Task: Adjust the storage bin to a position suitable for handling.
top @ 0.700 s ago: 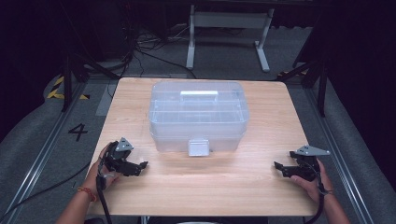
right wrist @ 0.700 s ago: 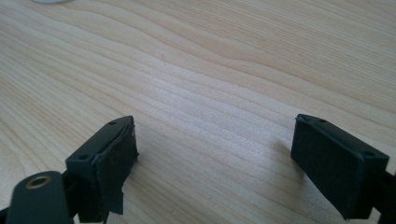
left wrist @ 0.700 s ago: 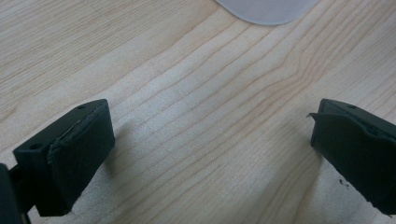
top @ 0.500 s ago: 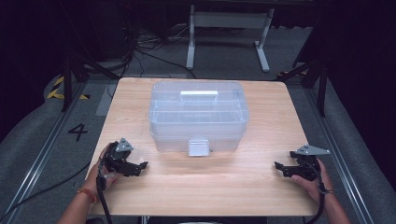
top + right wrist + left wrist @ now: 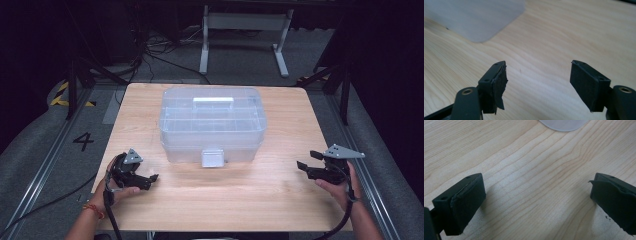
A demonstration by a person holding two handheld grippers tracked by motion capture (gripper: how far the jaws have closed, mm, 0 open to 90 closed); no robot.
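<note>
The wooden table (image 5: 280, 200) carries one thing: a clear plastic storage box (image 5: 211, 122) sitting at its middle, slightly toward the far side, lid on, with a white handle (image 5: 213, 100) lying flat along the top and a pale front latch (image 5: 212, 157) facing the near edge. Through the walls, divider compartments show faintly; what is in them cannot be told.

The left gripper (image 5: 150, 178) rests low at the near left, well apart from the box, its jaws spread wide with nothing but bare wood between them. The right gripper (image 5: 303, 166) sits at the near right, also well apart from the box, jaws likewise spread and holding nothing. In the left gripper view, a rounded pale corner of the box (image 5: 562, 123) shows at the top edge; in the right gripper view, the box (image 5: 474, 17) lies ahead and to the left.

The step in hand seems to be the approach to the box, probably to its latch. To do it well, one gripper should come in toward the middle of the near wall, level with the latch and square to it, while the other steadies a side wall so the light box does not slide on the smooth wood. Keep the jaws spread until the pads flank the latch tab, then close gently.
</note>
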